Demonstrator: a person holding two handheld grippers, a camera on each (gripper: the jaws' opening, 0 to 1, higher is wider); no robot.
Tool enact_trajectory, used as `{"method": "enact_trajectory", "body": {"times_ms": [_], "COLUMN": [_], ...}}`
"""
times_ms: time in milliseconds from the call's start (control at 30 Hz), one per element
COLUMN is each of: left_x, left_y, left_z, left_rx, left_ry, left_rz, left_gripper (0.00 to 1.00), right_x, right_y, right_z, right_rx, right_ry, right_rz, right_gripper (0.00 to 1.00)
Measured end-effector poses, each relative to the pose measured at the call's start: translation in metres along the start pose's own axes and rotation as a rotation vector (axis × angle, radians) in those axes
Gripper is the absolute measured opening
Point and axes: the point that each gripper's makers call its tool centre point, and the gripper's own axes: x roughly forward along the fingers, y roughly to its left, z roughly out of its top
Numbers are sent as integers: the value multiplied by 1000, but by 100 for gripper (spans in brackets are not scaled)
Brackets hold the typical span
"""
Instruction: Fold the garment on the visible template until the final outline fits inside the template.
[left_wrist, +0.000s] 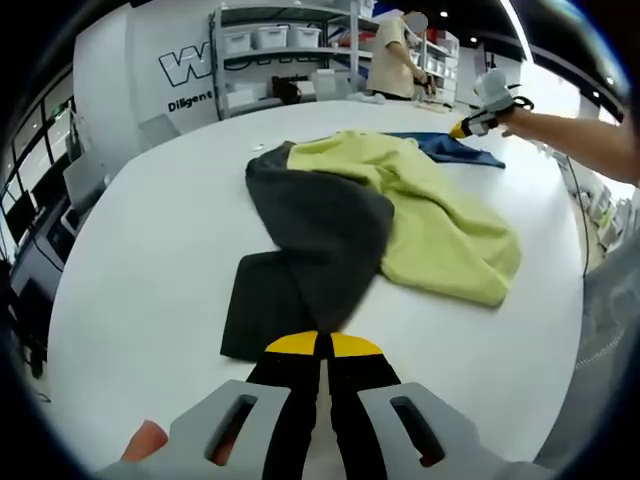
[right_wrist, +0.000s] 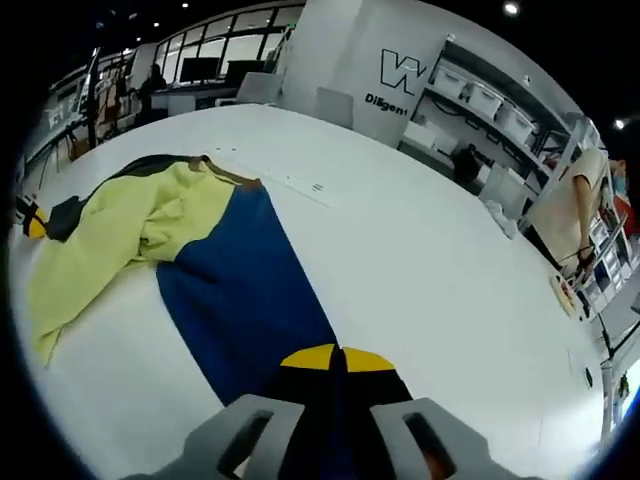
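Left gripper view: the left gripper (left_wrist: 322, 350) has its jaws pressed together on the dark grey sleeve end (left_wrist: 268, 315) of the garment (left_wrist: 400, 215), directly ahead of its tips on the white table (left_wrist: 150, 260). Beyond it, the yellow-green body lies rumpled, and the other gripper (left_wrist: 470, 125) shows at the far end of the cloth, held by a person's hand.

Right gripper view: the right gripper (right_wrist: 338, 360) is likewise closed, clamped on the blue sleeve (right_wrist: 245, 290), which runs straight away from its tips toward the bunched yellow-green panel (right_wrist: 120, 235) ahead and to the left.

I cannot make out any template outline on the table.

Assessment: 2 opposite ends are held, and the middle is slack. Recommended: draw both grippers apart evenly to flatten the body before folding, keeping the cloth low on the table and both grips firm.
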Motion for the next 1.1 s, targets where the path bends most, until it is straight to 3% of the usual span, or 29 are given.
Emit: {"method": "enact_trajectory", "body": {"times_ms": [267,467,633,1000,1100], "left_x": [0,0,0,0,-1], "left_y": [0,0,0,0,0], "left_z": [0,0,0,-1,-1], "left_rx": [3,1,1,2,1], "left_ry": [0,1,2,1,0], "left_rz": [1,4,2,6,7], "left_gripper": [0,0,0,0,0], "right_x": [15,22,25,13,4], "right_y": [-15,-24,-22,-27,-31], "right_z": [-21,-28,-34,-30,-22], "right_rx": [-12,2,3,130,155], "right_ry": [81,97,123,91,54], "right_rz": [-88,-131,-128,-131,-151], "right_gripper": [0,0,0,3,3]}}
